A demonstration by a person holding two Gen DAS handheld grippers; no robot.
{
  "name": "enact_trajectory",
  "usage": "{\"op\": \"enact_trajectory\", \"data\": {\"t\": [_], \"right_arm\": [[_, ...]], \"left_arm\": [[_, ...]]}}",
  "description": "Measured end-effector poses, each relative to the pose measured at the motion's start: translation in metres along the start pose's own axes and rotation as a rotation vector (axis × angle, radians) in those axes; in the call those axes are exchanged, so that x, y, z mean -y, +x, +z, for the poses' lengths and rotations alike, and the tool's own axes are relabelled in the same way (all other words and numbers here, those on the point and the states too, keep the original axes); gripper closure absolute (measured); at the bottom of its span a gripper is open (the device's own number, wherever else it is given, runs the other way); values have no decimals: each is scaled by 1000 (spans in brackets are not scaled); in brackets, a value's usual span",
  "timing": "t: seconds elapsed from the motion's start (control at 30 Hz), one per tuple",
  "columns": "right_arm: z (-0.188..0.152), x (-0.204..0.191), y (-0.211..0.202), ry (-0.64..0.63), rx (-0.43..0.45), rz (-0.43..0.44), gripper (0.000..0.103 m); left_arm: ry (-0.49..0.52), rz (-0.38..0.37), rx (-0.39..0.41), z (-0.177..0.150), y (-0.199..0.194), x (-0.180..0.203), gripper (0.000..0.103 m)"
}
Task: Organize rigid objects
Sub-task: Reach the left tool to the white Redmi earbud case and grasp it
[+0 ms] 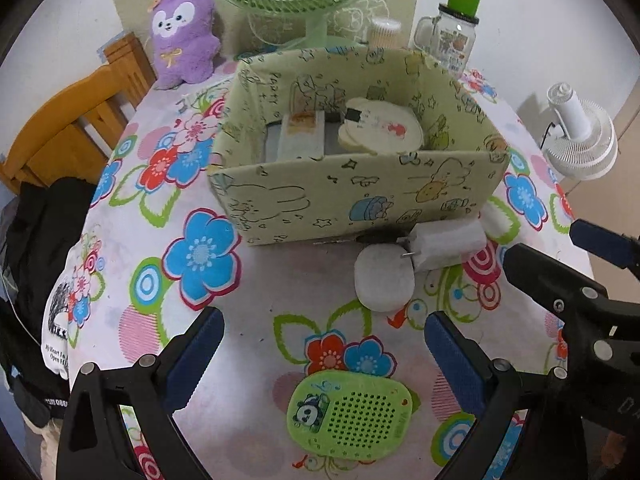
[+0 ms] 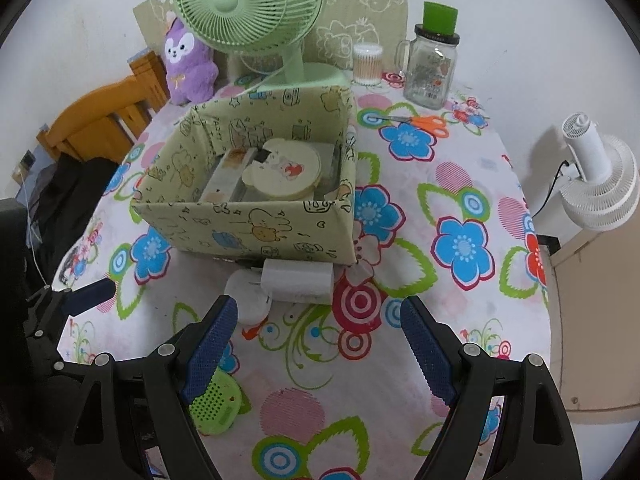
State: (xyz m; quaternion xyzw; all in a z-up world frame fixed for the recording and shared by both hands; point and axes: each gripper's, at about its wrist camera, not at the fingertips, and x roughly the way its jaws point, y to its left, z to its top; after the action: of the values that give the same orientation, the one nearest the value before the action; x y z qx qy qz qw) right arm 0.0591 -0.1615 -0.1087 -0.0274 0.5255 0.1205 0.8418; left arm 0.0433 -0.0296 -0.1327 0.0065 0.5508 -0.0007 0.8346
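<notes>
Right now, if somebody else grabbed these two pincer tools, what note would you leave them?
Left gripper: open, empty, above the green perforated panda case.
Right gripper: open, empty, nearest the white plug adapter.
Done: round cream cartoon tin and a pale flat packet lie inside the pale green cartoon-print fabric box.
Left: green case, adapter and white oval pebble-like case remain on the flowered tablecloth, in front of the box.
</notes>
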Motion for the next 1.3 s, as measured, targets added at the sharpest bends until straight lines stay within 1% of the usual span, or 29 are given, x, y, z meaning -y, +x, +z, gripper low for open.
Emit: {"op": "enact_trajectory", "data": {"t": [0.47, 0.77, 0.9, 1.03, 1.3], "right_arm": [[-2, 8, 32, 12, -52, -15, 17], [-6, 14, 46, 39, -78, -22, 17], [-10, 18, 51, 54, -89, -28, 17], [-12, 20, 54, 69, -94, -31, 17], [-12, 24, 54, 84, -92, -39, 17]], "left_arm": [[14, -31, -36, 7, 36, 14, 2], [30, -41, -48, 5, 51, 23, 3], [40, -43, -56, 3, 55, 26, 7], [52, -51, -63, 0, 58, 31, 8], [65, -57, -66, 3, 62, 40, 19]]}}
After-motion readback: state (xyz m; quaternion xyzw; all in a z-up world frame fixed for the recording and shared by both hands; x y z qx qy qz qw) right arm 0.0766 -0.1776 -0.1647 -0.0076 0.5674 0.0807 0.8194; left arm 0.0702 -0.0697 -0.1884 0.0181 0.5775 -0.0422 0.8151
